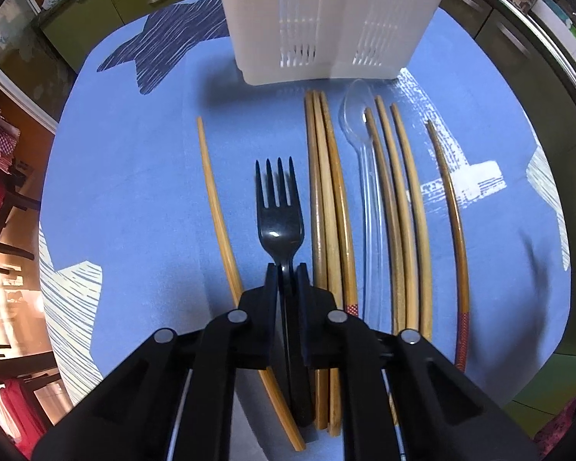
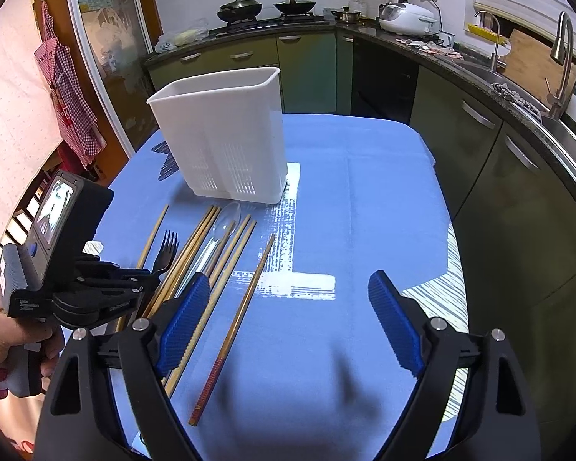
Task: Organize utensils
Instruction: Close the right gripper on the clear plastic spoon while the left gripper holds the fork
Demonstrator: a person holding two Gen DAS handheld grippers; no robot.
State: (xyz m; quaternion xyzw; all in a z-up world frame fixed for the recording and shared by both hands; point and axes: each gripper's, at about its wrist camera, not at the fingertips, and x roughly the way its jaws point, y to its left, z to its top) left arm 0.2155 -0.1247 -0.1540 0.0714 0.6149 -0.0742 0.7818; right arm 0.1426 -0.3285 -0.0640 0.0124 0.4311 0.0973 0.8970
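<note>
Left hand-held gripper (image 1: 288, 269) is clenched on the neck of the black fork (image 1: 278, 211), tines pointing away from me toward the white utensil caddy (image 1: 334, 19). I can't tell whether the fork is resting on the counter or just off it. From the right wrist view I see the same grasp: left hand-held gripper (image 2: 151, 272) pinching the fork (image 2: 165, 251) at the base of its head, with the operator's hand (image 2: 11, 338) on the grip.

Right hand-held gripper (image 2: 288, 307) is released, blue pads (image 2: 184, 322) spread wide, holding nothing. It hangs above the blue cloth (image 2: 364, 199) covering the counter, right of the utensil row.

Layout on the cloth, left wrist view, left to right:
- single chopstick (image 1: 215, 207), apart from the rest, just left of the fork
- bundle of three chopsticks (image 1: 328, 199), touching each other, just right of the fork
- clear plastic spoon (image 1: 359, 130), bowl toward the caddy
- three more chopsticks (image 1: 397, 207), the leftmost one overlapping the spoon bowl
- one darker chopstick with a red patterned end (image 1: 455, 223), well apart on the far right

All lie roughly parallel, tips toward the caddy. Caddy stands upright on the cloth just beyond the tips, slotted walls; the right wrist view doesn't reach inside it (image 2: 226, 134).
</note>
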